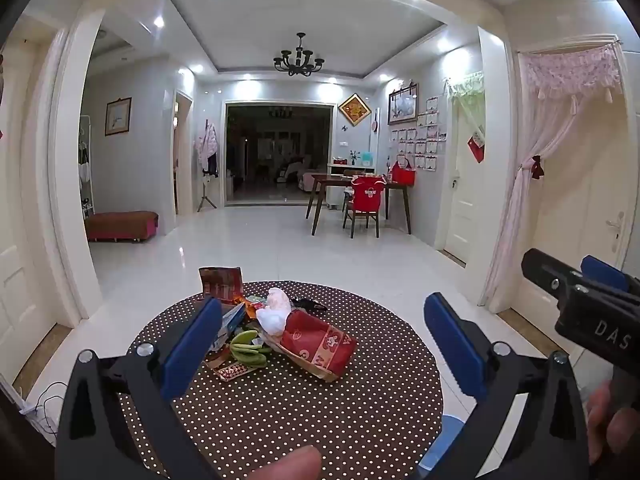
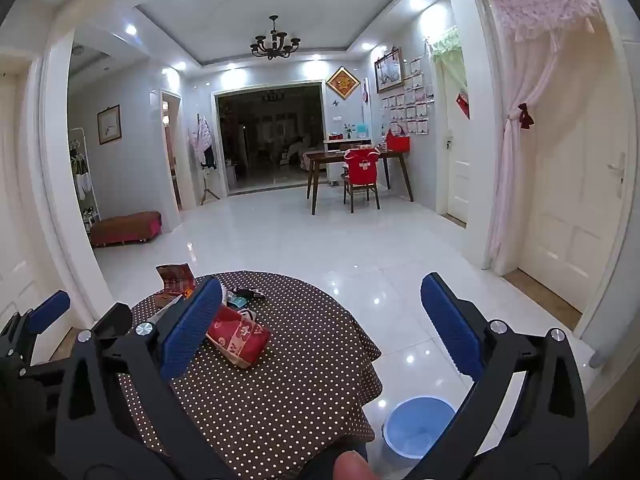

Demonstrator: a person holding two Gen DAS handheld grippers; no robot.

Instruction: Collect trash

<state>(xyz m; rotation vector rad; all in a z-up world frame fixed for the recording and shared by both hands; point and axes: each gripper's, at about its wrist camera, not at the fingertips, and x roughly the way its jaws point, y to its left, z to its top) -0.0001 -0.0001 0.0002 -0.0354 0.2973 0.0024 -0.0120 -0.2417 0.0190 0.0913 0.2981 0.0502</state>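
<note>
On the round table with the brown polka-dot cloth, left wrist view: trash heap sits toward the table's far-left part. Heap contents: red paper bag lying on its side at the heap's right, white crumpled wrapper just behind the bag, green peels touching the bag's left end, red carton upright at the table's far edge, blue-white box partly hidden behind a finger. Left gripper hangs over the table's near half, jaws spread wide, nothing between the pads, not touching the heap. Right gripper shows off the table's right side, above the floor, also spread. A thumb tip is at the frame bottom; a blue bin rim peeks out below the table's right edge.

Right wrist view: same table, seen further from the right. Red paper bag lies left of the table's centre, dark keys-like item behind it near the far edge, cannot tell exactly what. Red carton stands at the table's far-left edge. Right gripper jaws spread wide, empty, over the table's right half. Left gripper sits off the table's left side, pads apart. Blue bin stands on the floor just beside the table's near-right edge, open top.
</note>
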